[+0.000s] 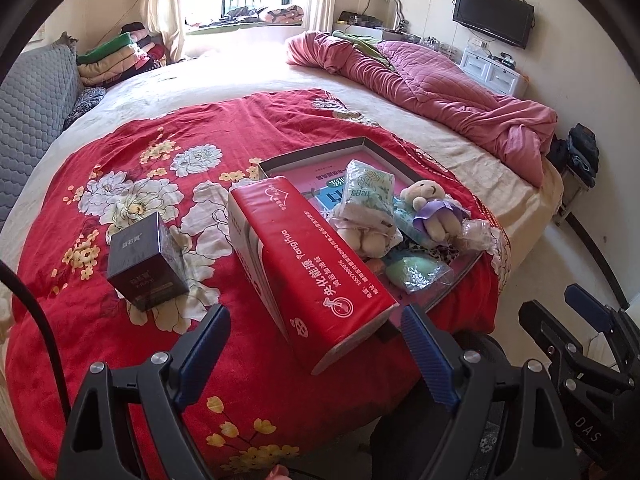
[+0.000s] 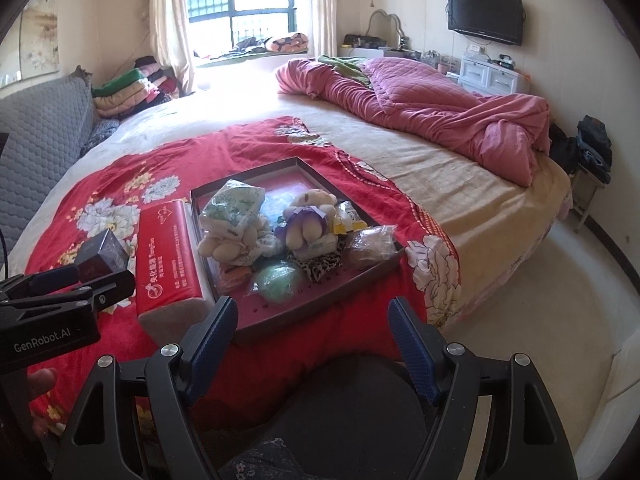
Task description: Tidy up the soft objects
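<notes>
Reading "GenRobot.AI" on left tongs, gaping, empty; right tongs likewise wide, empty. Shallow tray holds plush bears, packets; red tissue pack just left of tray.

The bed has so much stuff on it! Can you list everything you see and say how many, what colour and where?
red tissue pack: one, red, on the floral blanket left of the tray
dark box: one, dark purple-black, left of the tissue pack
tray: one, dark rim, pink floor, on the blanket
teddy bears: two, cream, in the tray; one wears purple, the other pale cloth
white-green packet: one, at the tray's back
green soft thing in plastic: one, at the tray's front
floral blanket: one, red
pink quilt: one, bunched at the bed's far side
television: one, black, on the wall
left gripper: black, blue pads, open
right gripper: black, blue pads, open
</notes>
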Action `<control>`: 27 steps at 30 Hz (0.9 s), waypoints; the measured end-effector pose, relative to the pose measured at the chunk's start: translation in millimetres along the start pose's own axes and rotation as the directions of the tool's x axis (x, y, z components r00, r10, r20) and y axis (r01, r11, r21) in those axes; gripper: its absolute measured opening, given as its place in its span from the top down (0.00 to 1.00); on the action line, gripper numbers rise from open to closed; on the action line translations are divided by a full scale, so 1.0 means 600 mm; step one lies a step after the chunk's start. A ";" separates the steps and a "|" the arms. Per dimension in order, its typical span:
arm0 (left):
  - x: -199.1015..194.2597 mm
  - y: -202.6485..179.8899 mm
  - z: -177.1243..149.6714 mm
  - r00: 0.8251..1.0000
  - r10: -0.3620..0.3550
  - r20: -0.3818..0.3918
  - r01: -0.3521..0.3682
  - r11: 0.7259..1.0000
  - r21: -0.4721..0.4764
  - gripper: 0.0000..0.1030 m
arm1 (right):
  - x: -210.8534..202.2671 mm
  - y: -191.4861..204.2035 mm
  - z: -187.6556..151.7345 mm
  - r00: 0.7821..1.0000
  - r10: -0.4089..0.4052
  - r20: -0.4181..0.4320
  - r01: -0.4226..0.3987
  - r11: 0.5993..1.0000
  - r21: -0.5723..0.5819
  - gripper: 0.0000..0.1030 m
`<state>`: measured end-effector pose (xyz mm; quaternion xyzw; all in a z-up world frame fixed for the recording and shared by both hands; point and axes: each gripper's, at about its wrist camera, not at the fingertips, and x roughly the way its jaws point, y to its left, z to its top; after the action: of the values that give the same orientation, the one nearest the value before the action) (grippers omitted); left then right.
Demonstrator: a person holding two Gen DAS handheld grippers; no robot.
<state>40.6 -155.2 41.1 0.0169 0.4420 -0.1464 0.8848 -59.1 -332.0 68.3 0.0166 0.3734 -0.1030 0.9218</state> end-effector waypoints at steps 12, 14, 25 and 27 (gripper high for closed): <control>0.008 -0.002 -0.020 1.000 0.008 -0.016 -0.008 1.000 -0.001 0.16 | 0.002 0.010 -0.004 1.000 0.006 -0.002 -0.006 1.000 -0.027 0.24; 0.007 -0.001 -0.021 1.000 0.016 -0.014 -0.016 1.000 0.003 0.16 | 0.002 0.011 -0.004 1.000 0.005 -0.003 -0.005 1.000 -0.026 0.24; 0.006 0.000 -0.023 1.000 0.020 -0.018 -0.020 1.000 0.002 0.16 | 0.002 0.010 -0.005 1.000 0.005 -0.004 -0.005 1.000 -0.026 0.24; 0.007 0.000 -0.023 1.000 0.020 -0.019 -0.020 1.000 0.000 0.16 | 0.002 0.010 -0.006 1.000 0.005 -0.005 -0.006 1.000 -0.026 0.24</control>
<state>32.3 -153.9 29.3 0.0227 0.4503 -0.1373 0.8820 -59.6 -326.1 64.6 0.0058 0.3770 -0.0956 0.9213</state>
